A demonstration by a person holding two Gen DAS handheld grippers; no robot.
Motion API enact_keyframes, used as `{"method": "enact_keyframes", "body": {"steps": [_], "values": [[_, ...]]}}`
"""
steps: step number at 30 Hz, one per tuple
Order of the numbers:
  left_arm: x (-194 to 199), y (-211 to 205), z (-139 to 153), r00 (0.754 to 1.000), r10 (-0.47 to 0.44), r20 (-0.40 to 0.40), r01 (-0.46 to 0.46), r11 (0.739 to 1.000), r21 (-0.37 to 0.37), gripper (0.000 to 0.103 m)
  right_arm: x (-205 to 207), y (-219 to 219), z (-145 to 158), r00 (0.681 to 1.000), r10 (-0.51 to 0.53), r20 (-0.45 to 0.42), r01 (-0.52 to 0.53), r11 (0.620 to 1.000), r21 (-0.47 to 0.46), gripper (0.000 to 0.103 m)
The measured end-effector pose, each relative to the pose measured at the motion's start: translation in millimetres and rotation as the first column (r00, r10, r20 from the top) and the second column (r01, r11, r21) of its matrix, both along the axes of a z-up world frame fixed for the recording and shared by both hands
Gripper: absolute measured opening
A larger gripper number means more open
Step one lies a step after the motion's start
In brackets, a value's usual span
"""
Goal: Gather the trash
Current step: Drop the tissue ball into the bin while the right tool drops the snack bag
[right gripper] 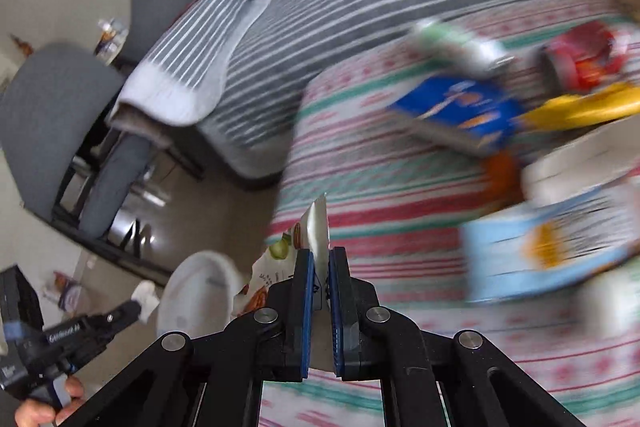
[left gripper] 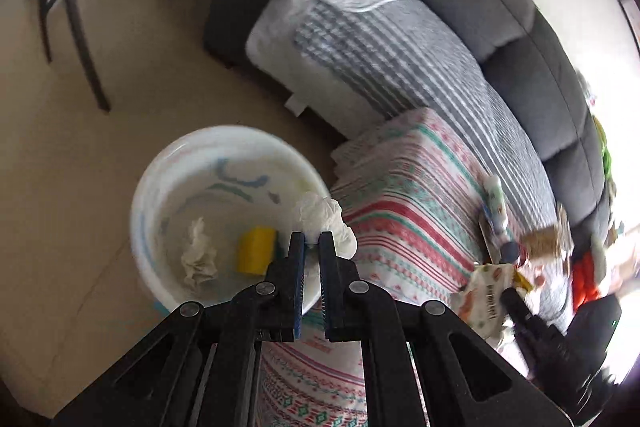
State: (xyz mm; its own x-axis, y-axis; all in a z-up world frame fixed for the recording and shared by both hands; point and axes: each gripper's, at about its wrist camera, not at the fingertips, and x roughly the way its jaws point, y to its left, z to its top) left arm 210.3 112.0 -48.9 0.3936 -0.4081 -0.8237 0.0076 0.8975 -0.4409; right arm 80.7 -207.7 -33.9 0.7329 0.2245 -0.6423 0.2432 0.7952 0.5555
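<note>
My left gripper (left gripper: 312,241) is shut on a crumpled white tissue (left gripper: 328,219) and hangs over the rim of a white bin (left gripper: 160,167) on the floor. In the bin lie a crumpled paper (left gripper: 198,261) and a yellow piece (left gripper: 256,249). My right gripper (right gripper: 319,255) is shut on a printed white snack wrapper (right gripper: 316,223) above the edge of the patterned tablecloth (right gripper: 400,195). In the right wrist view the left gripper (right gripper: 138,307) with its tissue (right gripper: 146,295) shows beside the bin (right gripper: 196,299). In the left wrist view the right gripper (left gripper: 510,293) holds the wrapper (left gripper: 484,295).
More packaging lies blurred on the table: a blue box (right gripper: 460,111), a yellow packet (right gripper: 580,107), a red packet (right gripper: 580,59), a light blue box (right gripper: 552,239) and a tube (left gripper: 496,199). A grey sofa with a striped cover (left gripper: 400,59) runs behind the table. Grey chairs (right gripper: 52,107) stand on the floor.
</note>
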Motion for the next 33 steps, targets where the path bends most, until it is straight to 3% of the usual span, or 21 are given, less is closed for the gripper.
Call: {"method": "enact_keyframes", "body": {"steps": [4,15,23,27,33], "values": [[8.7,13.6,-18.2,0.997,0.046,-0.058,-0.047,0.999,-0.014,0.007,36.1,50.7,-14.2,0.999,0.051,-0.006,-0.051,0.998,0.043,0.007],[21.7,27.9,-35.7,0.989,0.087,-0.119,-0.094,0.994,-0.052,0.010,105.4,144.9,-41.6,0.986,0.135,-0.098,-0.141,0.988,-0.062,0.010],[21.3,30.4,-37.6,0.987,0.091,-0.133,-0.099,0.993,-0.062,0.012,109.4,154.7,-55.6,0.980,0.149,-0.133,-0.155,0.987,-0.034,0.012],[20.4,36.0,-38.1,0.982,0.133,-0.135,-0.142,0.988,-0.059,0.035,102.6,152.8,-56.4,0.979,0.146,-0.139,-0.151,0.988,-0.021,0.012],[16.7,31.6,-29.7,0.987,0.132,-0.092,-0.135,0.990,-0.033,0.035,92.0,149.4,-46.2,0.979,0.158,-0.127,-0.162,0.986,-0.026,0.015]]}}
